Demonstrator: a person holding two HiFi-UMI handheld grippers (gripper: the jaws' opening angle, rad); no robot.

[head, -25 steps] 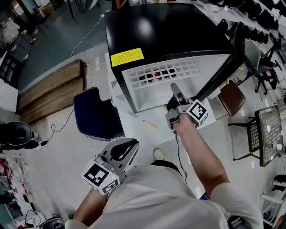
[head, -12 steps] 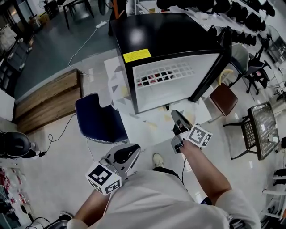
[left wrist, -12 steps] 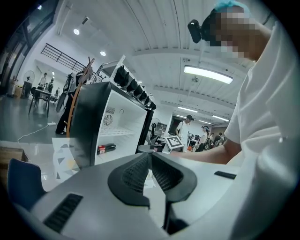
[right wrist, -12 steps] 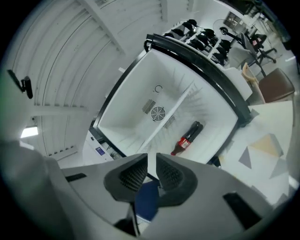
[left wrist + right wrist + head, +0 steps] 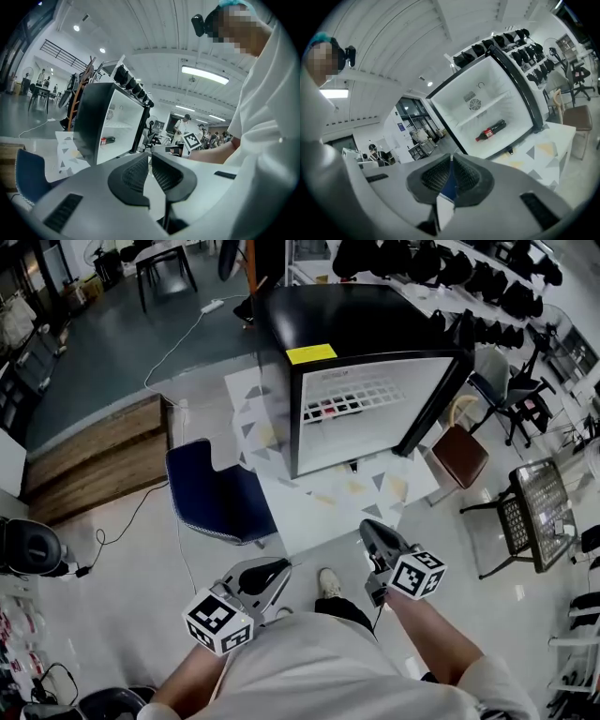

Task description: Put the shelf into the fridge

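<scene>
Left hand-held gripper (image 5: 150,159) is hanging clenched and empty, right hand-held gripper (image 5: 451,161) has just been closing its jaws on nothing; shelf (image 5: 487,108), if sitting unseated in fridge (image 5: 499,77), is risking dropping onto bottle (image 5: 491,130).

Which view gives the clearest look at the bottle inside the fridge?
Right gripper view: the bottle lies whole on its side in the open fridge. The left gripper view shows it small and distant. The head view gives only red glimpses through the shelf.
</scene>
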